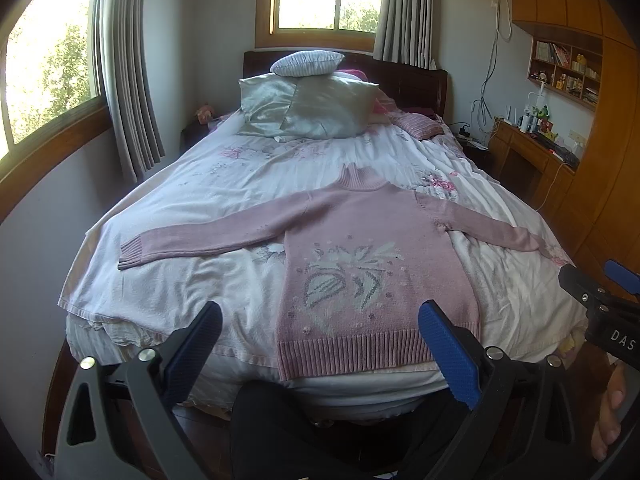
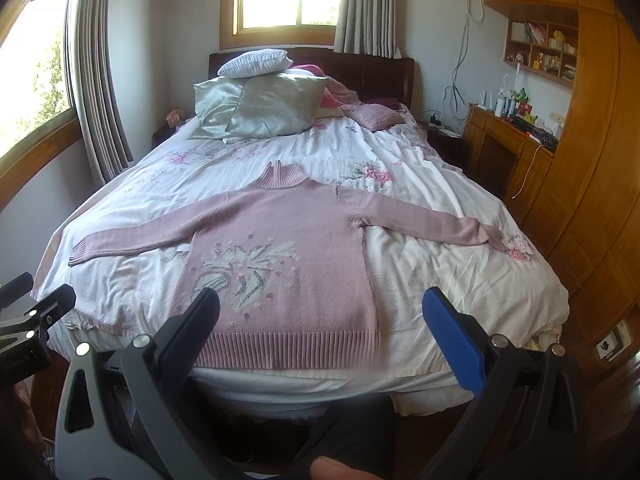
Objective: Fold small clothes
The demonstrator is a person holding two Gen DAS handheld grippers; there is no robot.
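A pink knit turtleneck sweater (image 1: 372, 240) lies flat and face up on the near end of the bed (image 1: 168, 280), both sleeves stretched straight out to the sides and the ribbed hem reaching the foot edge. Its collar and cuffs are ribbed too, and the body is a finer, smooth knit. Across the chest runs a grey and white woven motif, leaf-like shapes with small dots scattered round them. In the right wrist view the same sweater (image 2: 288, 248) sits a little left of centre.

My left gripper (image 1: 320, 350) hangs before the foot of the bed with its jaws spread wide, nothing between them; the blue pads (image 1: 448, 354) are finely textured rubber on black plastic arms. My right gripper (image 2: 322, 338) is likewise wide apart and empty, apart from the cloth.

The bedspread is wrinkled white cotton with pink flower prints. Two shiny, satin-like pillows (image 1: 316, 110) are propped near the dark wooden headboard, with a small striped cushion (image 1: 306, 63) on top.
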